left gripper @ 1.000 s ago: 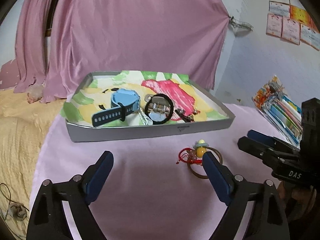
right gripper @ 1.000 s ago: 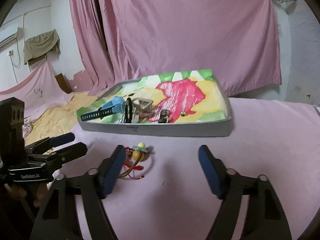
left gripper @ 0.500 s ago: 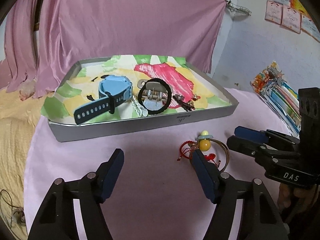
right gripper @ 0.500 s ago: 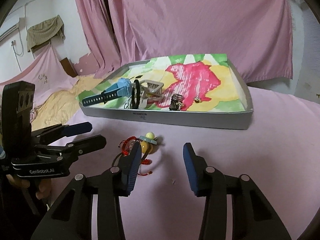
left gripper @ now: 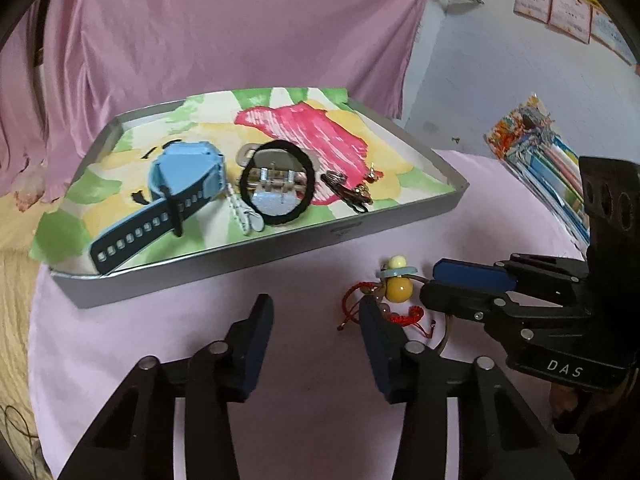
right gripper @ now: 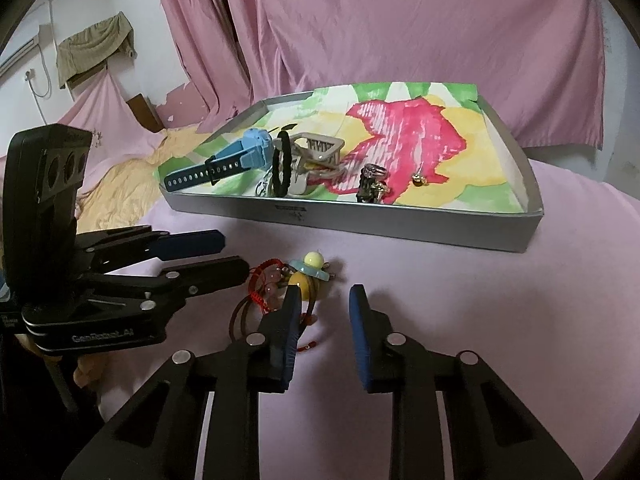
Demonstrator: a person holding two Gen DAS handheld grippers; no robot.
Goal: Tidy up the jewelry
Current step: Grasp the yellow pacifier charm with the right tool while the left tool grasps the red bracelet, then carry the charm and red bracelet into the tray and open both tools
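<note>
Currently, the tangled bracelets [right gripper: 280, 284] lie on the pink cloth [right gripper: 480, 320], near the tray [right gripper: 400, 224] but outside it. Risk: the red cord, brown loop and yellow bead charm [left gripper: 398, 286] overlap, so a pinch on one strand may drag the rest or let it slip free before reaching the tray. The two grippers are close together and may collide.

The right gripper [right gripper: 324, 308] is partly open, empty, its left finger touching or just over the bracelets. The left gripper [left gripper: 316, 332] is partly open, empty, its right finger beside the red cord.
</note>
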